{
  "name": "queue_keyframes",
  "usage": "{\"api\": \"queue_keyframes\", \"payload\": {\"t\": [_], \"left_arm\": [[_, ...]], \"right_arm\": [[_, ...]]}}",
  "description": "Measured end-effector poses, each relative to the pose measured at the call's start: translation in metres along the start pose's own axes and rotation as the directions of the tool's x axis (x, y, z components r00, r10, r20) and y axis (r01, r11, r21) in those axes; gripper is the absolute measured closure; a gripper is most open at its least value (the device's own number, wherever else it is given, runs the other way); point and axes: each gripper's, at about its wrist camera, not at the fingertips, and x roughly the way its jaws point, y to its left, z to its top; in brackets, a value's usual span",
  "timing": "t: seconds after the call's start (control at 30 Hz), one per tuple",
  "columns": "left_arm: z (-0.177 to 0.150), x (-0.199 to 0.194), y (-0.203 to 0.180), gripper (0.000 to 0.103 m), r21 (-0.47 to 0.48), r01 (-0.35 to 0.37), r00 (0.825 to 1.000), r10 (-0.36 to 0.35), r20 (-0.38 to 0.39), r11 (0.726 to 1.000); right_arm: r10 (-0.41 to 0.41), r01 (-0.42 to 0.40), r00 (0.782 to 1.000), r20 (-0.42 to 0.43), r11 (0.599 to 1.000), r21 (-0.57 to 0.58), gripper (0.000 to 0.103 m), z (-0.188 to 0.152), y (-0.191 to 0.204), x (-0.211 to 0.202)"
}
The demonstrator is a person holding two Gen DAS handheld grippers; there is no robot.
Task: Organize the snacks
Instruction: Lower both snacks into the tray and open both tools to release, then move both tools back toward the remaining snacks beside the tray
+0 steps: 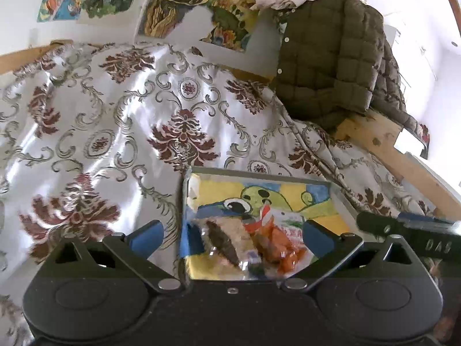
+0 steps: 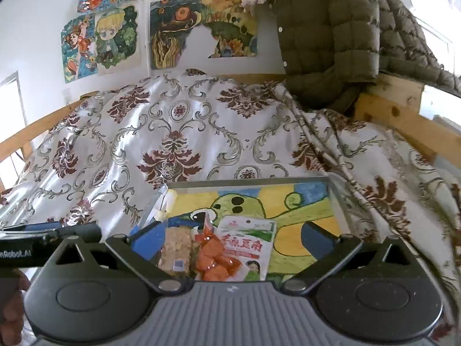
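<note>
A shallow metal tray (image 1: 340, 193) (image 2: 247, 183) with a painted green cartoon on its floor lies on the bed. Inside it sit a clear pack with a beige crisp bar (image 1: 222, 239) (image 2: 175, 248), an orange snack pack (image 1: 276, 245) (image 2: 216, 256) and a white-green pouch with red characters (image 2: 247, 245). My left gripper (image 1: 232, 238) hangs open above the tray's near end, with nothing pressed between its blue pads. My right gripper (image 2: 232, 239) is also open above the snacks and holds nothing. Each gripper shows at the edge of the other's view.
A white satin bedspread (image 1: 115, 115) with maroon and grey scrolls covers the bed. An olive quilted jacket (image 1: 331, 57) hangs over the wooden bed frame (image 2: 403, 121) at the right. Cartoon paintings (image 2: 109, 37) are stuck on the wall behind.
</note>
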Motion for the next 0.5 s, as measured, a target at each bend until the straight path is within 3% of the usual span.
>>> {"api": "queue_keyframes", "payload": {"t": [0.2,0.5], "left_arm": [[-0.023,-0.033,-0.002,0.001,0.012,-0.004,1.0,0.004,0.007,1.0],[-0.055,-0.059,0.002,0.001,-0.034,-0.015,0.997,0.012,-0.077,0.999]], "right_arm": [[-0.014,0.015,0.999,0.047,1.0,-0.006,0.0,-0.014,-0.007,-0.043],[0.0,0.006,0.999,0.052,0.995,-0.101,0.0,-0.048,-0.006,-0.086]]}}
